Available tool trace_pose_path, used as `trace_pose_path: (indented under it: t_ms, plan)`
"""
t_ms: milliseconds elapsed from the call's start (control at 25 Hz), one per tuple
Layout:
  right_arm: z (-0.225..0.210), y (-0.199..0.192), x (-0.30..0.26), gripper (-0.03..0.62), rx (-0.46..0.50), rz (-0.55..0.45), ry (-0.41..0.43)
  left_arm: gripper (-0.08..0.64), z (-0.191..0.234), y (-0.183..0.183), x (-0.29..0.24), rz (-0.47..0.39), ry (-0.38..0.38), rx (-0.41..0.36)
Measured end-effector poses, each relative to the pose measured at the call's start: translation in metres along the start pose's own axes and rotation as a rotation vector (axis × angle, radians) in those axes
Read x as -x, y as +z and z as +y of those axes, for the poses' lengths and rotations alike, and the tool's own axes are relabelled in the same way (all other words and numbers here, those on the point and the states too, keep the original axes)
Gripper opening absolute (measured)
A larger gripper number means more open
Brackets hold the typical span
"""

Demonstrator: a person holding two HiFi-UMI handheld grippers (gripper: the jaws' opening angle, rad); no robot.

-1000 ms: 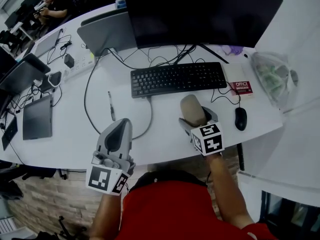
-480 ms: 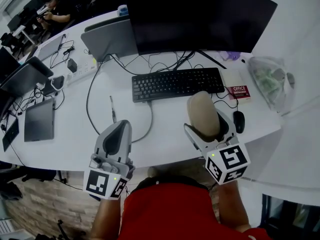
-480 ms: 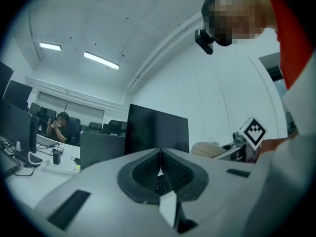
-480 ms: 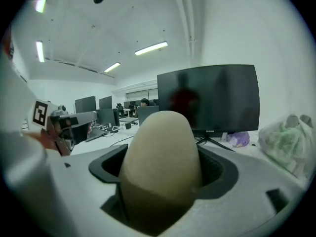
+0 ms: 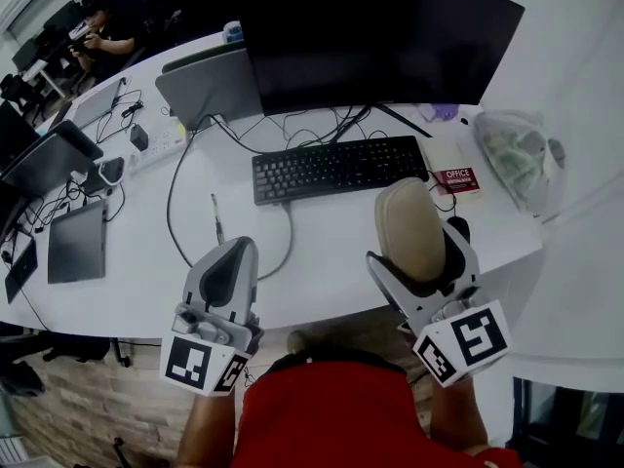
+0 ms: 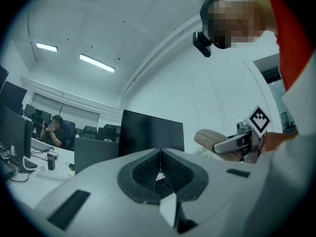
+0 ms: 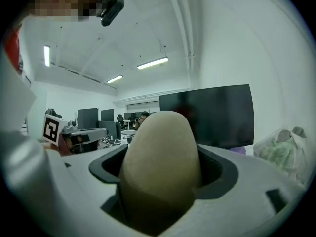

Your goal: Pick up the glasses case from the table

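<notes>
The right gripper [image 5: 419, 252] pinches the case [image 5: 411, 224] between its two jaws. The jaws stand wide, one on each side of the case, and the tan rounded end sticks out past them. The case is up in the air, off the table [image 5: 322, 271]. It hangs over the near edge, in front of the right end of the keyboard [image 5: 336, 167]. The mouse [image 5: 457, 225] peeks out from behind the case on its right side.

The left gripper [image 5: 234, 256] is over the near edge too, well to the left of the case. Its jaws are pressed together and nothing is between them.

A big dark monitor [image 5: 380, 37] stands at the far edge, behind the keyboard. A small book [image 5: 456, 179] with a red cover lies just right of the keyboard. A clear bag [image 5: 517, 154] sits by the far right corner. A tablet [image 5: 76, 242] lies flat near the left edge.
</notes>
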State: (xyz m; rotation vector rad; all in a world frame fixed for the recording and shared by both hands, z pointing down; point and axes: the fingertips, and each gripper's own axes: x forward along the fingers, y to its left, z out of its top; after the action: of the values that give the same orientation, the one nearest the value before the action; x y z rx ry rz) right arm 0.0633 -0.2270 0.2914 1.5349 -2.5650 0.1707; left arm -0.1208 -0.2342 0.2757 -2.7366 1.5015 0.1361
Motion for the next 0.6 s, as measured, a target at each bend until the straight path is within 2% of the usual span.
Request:
trace_pose_path:
  t_ms: [600]
  plan:
    - [0.0023, -0.0085, 0.0006, 0.403, 0.013, 0.014, 0.001, 0.011, -0.0052, -0.0001, 0.0071, 0.006, -0.007, -0.006]
